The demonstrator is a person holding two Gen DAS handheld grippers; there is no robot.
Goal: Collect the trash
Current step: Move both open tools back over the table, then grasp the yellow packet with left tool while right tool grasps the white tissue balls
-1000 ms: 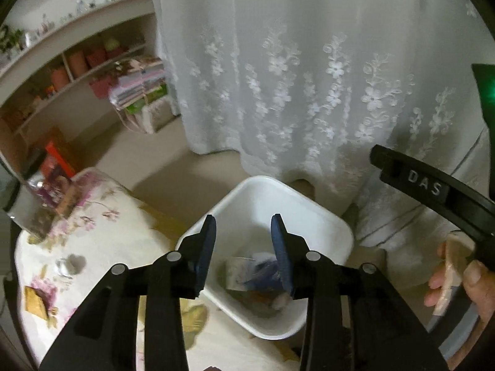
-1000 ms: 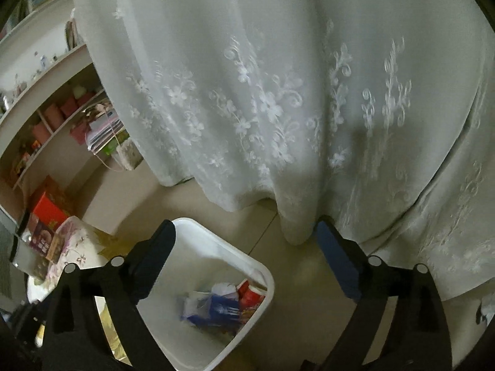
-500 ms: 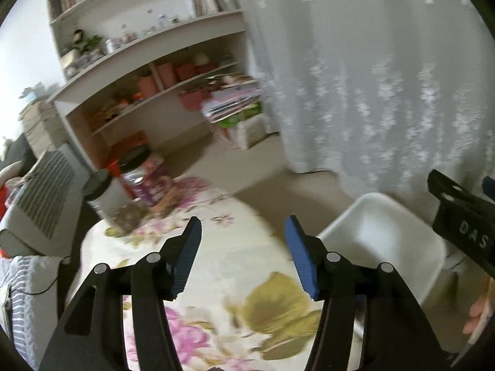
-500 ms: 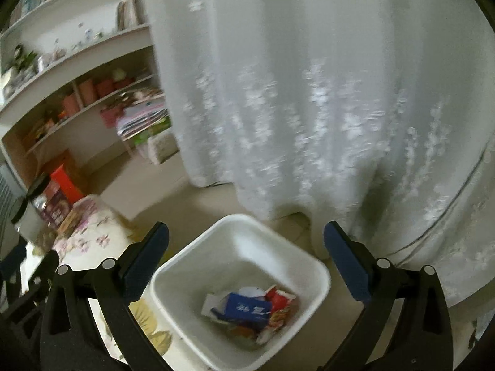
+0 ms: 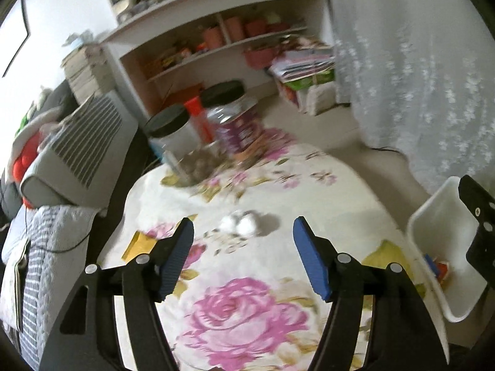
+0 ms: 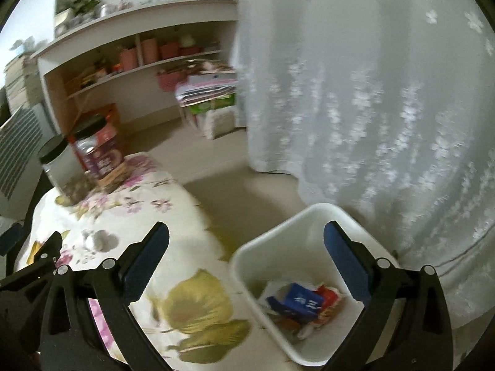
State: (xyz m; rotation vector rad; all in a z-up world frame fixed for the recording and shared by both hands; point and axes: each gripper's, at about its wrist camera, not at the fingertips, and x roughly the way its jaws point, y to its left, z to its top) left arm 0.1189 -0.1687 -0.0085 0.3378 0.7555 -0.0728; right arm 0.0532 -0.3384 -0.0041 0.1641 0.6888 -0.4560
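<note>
A: Trash left to collect, and where?
B: Two crumpled white paper balls (image 5: 247, 228) side by side on the floral tablecloth (image 5: 247, 309), straight ahead of the left gripper (image 5: 243, 228) and not yet between its pads. Possibly also a yellow scrap (image 5: 136, 244) near the cloth's left edge, too blurred to name

A: State of the claws?
B: Left one spread, jaws just now opening wider, nothing between them. Right gripper (image 6: 246, 230) spread to the full after a slight further opening, likewise empty, hanging over the white bin (image 6: 278, 232) beside the table

A: Feel of the paper, and where to grab?
B: Probably feather-light, soft and a little springy. No fragility to fear, only a risk of flicking a ball away with a careless nudge. Best pinched across the middle of one ball, a pad on either side, closing gently to the point of a slight crush. Likely one at a time, though close enough together to try for both

A: Anything readable?
B: Hardly. Purple label on the black-lidded jar (image 5: 235, 123) at the far end of the table, lettering smeared by blur. White characters on a blue packet (image 6: 301, 298) inside the bin, not legible either
</note>
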